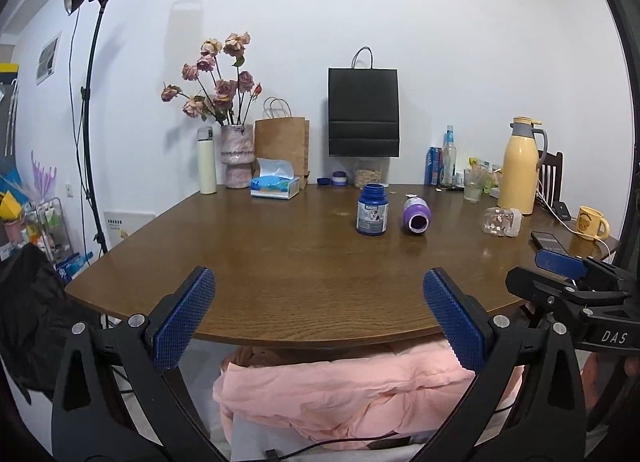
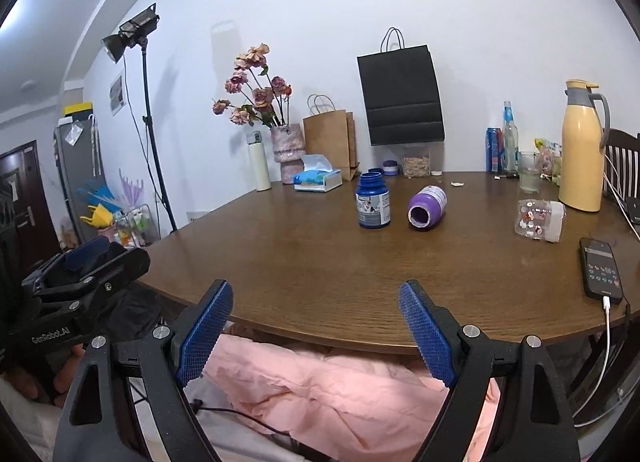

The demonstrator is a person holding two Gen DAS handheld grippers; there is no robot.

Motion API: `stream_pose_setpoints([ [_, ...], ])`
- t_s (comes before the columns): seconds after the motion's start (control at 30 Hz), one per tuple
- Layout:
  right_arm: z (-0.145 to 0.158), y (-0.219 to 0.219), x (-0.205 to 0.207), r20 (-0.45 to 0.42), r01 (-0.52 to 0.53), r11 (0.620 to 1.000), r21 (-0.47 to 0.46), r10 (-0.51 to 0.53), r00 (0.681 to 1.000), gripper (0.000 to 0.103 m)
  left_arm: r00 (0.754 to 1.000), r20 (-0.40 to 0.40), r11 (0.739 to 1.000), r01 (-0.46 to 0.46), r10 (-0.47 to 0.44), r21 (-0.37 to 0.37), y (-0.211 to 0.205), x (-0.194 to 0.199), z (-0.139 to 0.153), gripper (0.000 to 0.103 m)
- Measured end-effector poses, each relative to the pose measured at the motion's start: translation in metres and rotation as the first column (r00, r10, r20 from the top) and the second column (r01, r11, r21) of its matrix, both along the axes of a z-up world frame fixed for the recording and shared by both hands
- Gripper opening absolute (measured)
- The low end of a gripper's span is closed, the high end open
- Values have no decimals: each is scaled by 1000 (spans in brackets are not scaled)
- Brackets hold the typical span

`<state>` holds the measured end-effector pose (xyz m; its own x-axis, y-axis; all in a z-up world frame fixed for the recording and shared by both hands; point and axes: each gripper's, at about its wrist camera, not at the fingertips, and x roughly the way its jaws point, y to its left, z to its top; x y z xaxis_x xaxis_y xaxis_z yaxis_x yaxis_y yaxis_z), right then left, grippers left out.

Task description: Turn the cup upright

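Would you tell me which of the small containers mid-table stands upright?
The dark blue jar stands upright; the purple one and the clear patterned cup lie on their sides.

"DAS" stood in white letters on the black body of the right gripper (image 1: 560, 274), seen at the right edge of the left wrist view. "GenRobot.AI" stood in pale letters on the black body of the left gripper (image 2: 86, 258), seen at the left edge of the right wrist view. The blue bottle (image 2: 373, 200) on the table (image 2: 320, 270) carried a printed label with a dog picture; its text was too small to read. The phone (image 2: 601, 268) screen showed icons, none legible. The blue can (image 2: 494, 149) had markings, unreadable.
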<state>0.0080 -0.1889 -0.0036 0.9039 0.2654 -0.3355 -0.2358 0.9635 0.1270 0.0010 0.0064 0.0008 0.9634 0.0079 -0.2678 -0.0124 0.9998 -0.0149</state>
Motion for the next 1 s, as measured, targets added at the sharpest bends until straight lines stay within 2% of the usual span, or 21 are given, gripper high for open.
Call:
stream_pose_setpoints([
  [1.0,2,0,-2,18,4,1000,-16,-3,1000,89,1000,4,1000,-3,3,1,4,0,1,103],
])
